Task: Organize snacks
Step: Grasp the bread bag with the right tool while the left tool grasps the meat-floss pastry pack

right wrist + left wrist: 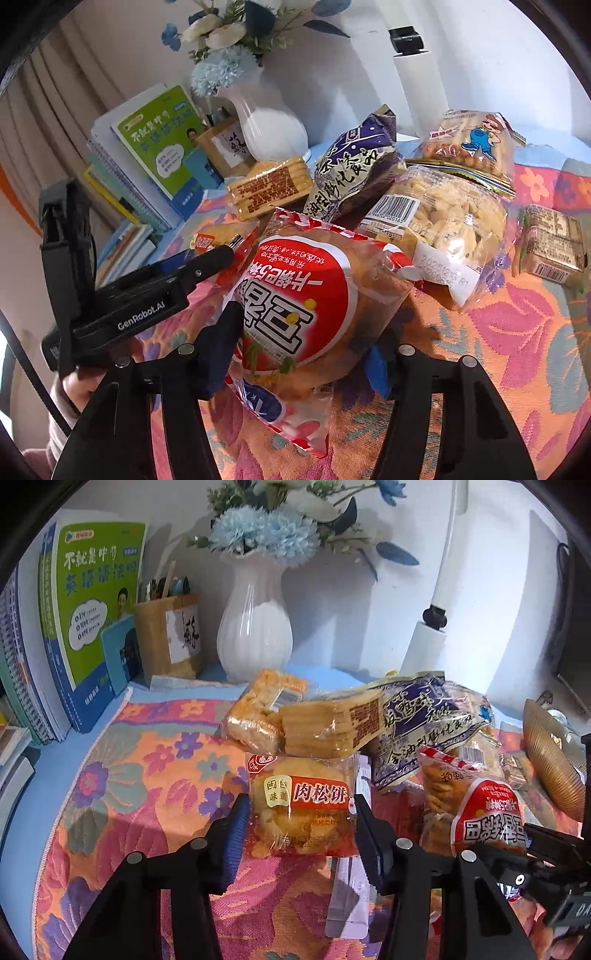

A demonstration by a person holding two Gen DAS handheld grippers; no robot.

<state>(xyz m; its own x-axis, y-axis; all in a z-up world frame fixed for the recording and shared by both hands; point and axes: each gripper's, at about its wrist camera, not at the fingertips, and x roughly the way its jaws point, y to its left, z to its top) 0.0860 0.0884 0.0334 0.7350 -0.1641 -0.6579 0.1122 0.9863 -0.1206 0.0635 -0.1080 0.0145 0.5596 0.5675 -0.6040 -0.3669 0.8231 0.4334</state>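
A clear packet holding a round golden cake, with an orange-red label (pixel 306 775), sits between the fingers of my left gripper (pixel 301 803). Both pads press its sides, so the gripper is shut on it. My right gripper (pixel 308 332) is shut on a bun in a red and white wrapper (pixel 306 288), held tilted over the floral cloth (pixel 517 350). That bun (pixel 487 819) also shows at the right of the left wrist view. The left gripper's body (pixel 147 295) reaches in from the left of the right wrist view.
Behind the held packets lies a heap: yellow biscuit packs (pixel 325 727), a purple and white bag (pixel 424 720), a clear tub of crackers (pixel 450 221), a cartoon bag (pixel 476 144), a small box (pixel 554 243). A white vase (pixel 255 627), pen holder (pixel 173 635), books (pixel 92 609) and gold dish (pixel 550 760) ring the cloth.
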